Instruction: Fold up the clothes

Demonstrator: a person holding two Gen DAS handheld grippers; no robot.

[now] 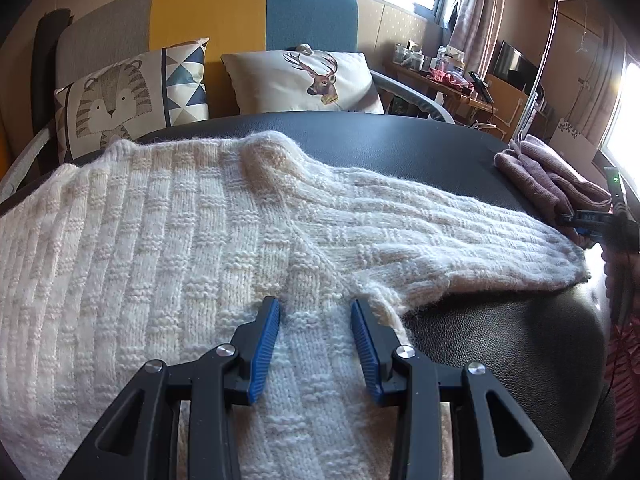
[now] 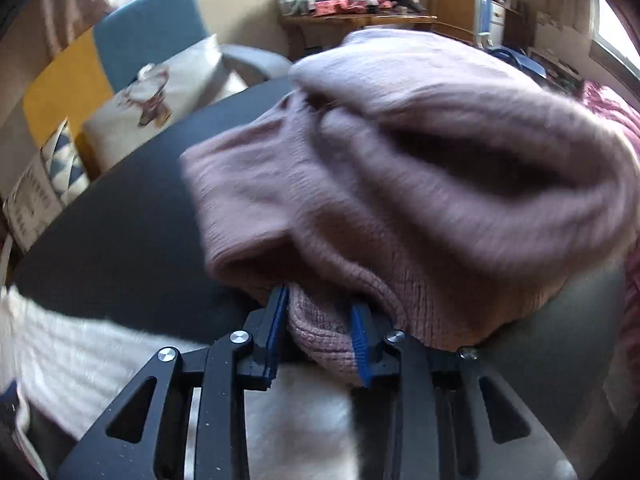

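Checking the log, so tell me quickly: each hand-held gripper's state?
Left hand-held gripper: open, resting on white sweater.
Right hand-held gripper: closed on pink sweater.

no readable text, labels or signs

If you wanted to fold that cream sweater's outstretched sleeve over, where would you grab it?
Probably at the cuff end of the cream sweater, coming from the table's right edge. The sleeve lies flat and straight, its cuff free on the dark table, so a gripper could likely pinch that edge and carry it back across the body.
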